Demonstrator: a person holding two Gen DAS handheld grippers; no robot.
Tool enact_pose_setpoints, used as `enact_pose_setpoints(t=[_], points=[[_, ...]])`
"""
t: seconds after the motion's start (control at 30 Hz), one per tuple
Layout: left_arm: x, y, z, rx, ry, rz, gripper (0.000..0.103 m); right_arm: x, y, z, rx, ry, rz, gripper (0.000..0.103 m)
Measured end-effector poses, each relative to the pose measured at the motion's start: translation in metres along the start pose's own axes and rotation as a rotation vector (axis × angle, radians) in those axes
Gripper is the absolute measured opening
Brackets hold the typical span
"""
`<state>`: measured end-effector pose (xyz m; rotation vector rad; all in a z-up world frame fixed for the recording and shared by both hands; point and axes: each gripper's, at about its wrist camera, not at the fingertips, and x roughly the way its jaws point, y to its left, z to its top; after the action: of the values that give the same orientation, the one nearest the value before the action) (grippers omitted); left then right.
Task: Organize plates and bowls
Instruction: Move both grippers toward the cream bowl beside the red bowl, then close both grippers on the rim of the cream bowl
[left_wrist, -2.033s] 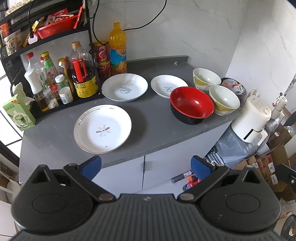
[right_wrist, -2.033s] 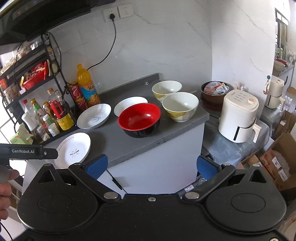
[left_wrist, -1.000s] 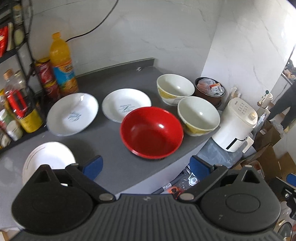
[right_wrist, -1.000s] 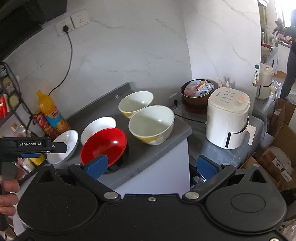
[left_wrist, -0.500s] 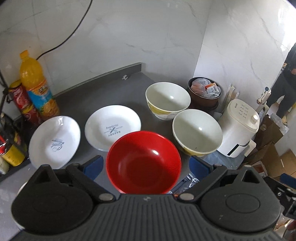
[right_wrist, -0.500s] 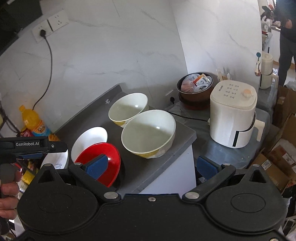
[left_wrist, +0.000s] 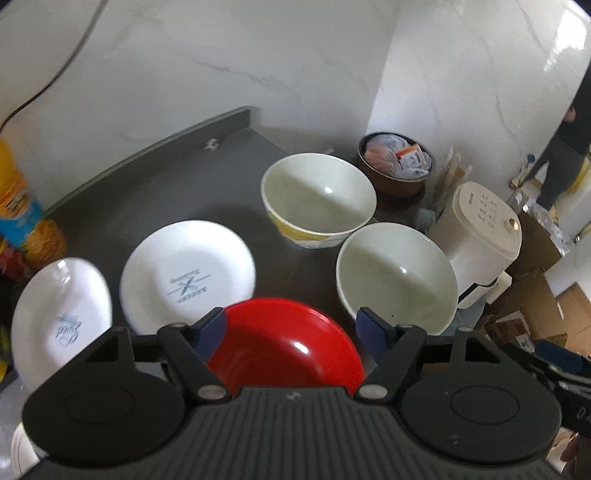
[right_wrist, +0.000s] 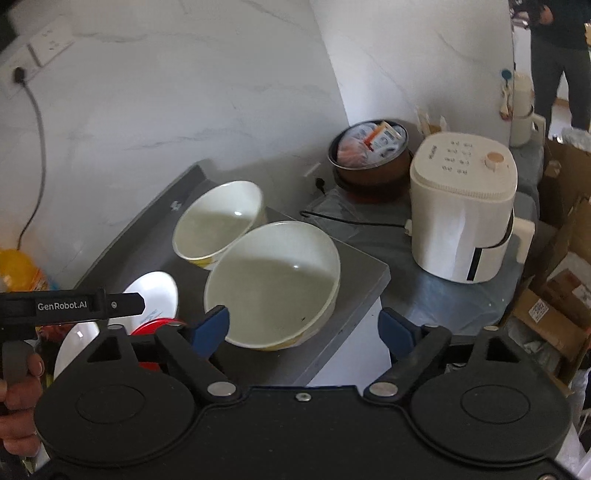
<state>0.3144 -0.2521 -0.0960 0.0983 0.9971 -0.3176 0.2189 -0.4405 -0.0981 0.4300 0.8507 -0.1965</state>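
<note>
I count two cream bowls (left_wrist: 318, 197) | one red bowl (left_wrist: 284, 345) | two white plates (left_wrist: 188, 273) | left gripper (left_wrist: 291, 330) and right gripper (right_wrist: 304, 326): jaws just narrowing, apart, empty.

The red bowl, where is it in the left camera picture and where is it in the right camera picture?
Left wrist view: the red bowl sits low in the middle, seen between the blue fingertips of the left gripper.
Right wrist view: only a sliver of the red bowl shows at lower left, behind the gripper's black body.
Shared landmark: the near cream bowl, just right of the red bowl in both views.
</note>
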Motion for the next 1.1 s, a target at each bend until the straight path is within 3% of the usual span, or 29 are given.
enact_pose_setpoints(t=[0.53, 0.6, 0.83, 1.0, 1.1], points=[[0.100, -0.037, 0.040, 0.108, 0.117, -0.035, 0.066, 0.084, -0.011, 0.015, 0.045, 0.124, -0.062, 0.071], [0.109, -0.040, 0.042, 0.121, 0.131, -0.034, 0.064, 0.091, -0.016, 0.015, 0.073, 0.143, -0.070, 0.061], [0.143, -0.053, 0.043, 0.152, 0.210, -0.038, 0.054, 0.108, -0.020, 0.013, 0.101, 0.186, -0.078, 0.051], [0.156, -0.057, 0.039, 0.150, 0.250, -0.054, 0.038, 0.122, -0.020, 0.012, 0.118, 0.210, -0.066, 0.024], [0.165, -0.056, 0.039, 0.146, 0.269, -0.041, 0.029, 0.124, -0.014, 0.012, 0.098, 0.204, -0.058, 0.015]])
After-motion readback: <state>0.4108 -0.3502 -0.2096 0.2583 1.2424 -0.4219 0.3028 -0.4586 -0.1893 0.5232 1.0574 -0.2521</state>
